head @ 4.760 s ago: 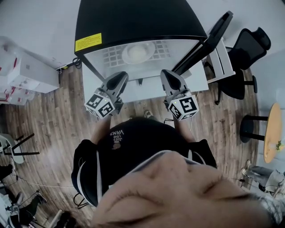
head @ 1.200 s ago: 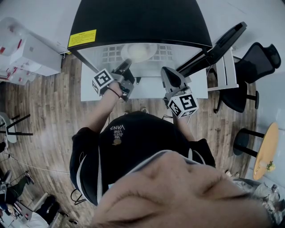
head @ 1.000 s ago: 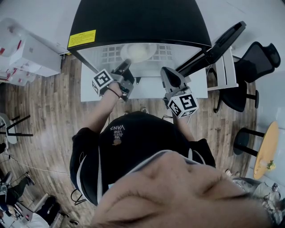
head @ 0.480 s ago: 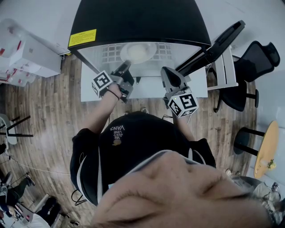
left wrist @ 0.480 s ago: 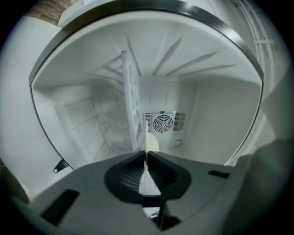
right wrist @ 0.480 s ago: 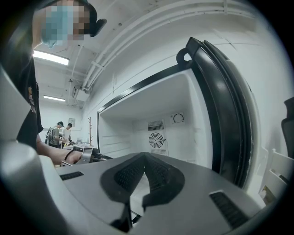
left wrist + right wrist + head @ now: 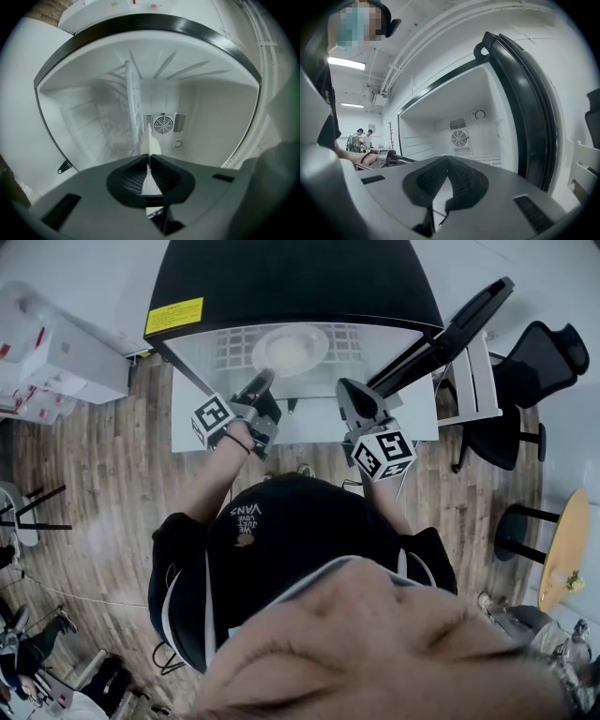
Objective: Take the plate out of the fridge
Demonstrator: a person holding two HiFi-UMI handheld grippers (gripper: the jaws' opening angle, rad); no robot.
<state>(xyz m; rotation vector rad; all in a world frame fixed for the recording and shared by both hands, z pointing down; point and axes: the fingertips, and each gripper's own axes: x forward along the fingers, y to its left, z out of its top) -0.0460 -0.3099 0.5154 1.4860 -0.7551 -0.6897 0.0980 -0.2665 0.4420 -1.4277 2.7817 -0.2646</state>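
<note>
In the head view, the fridge is seen with its door swung open, and the plate is found on the wire shelf inside. The plate's near rim is met by the left hand-held gripper, while the right hand-held gripper is held just before the opening, apart from the plate. A yellow label is fixed at the fridge's top edge, and its print is too small to be read. "VANS" can be made out on the black shirt.

In the left gripper view, the jaws are seen clamped on the plate's rim, which is shown edge-on as a thin white strip, with the fan grille behind it.

In the right gripper view, the jaws are seen closed on each other, with nothing between them.

The door is judged opened and the grasp made. The plate has not yet been drawn off the shelf and out of the fridge.
</note>
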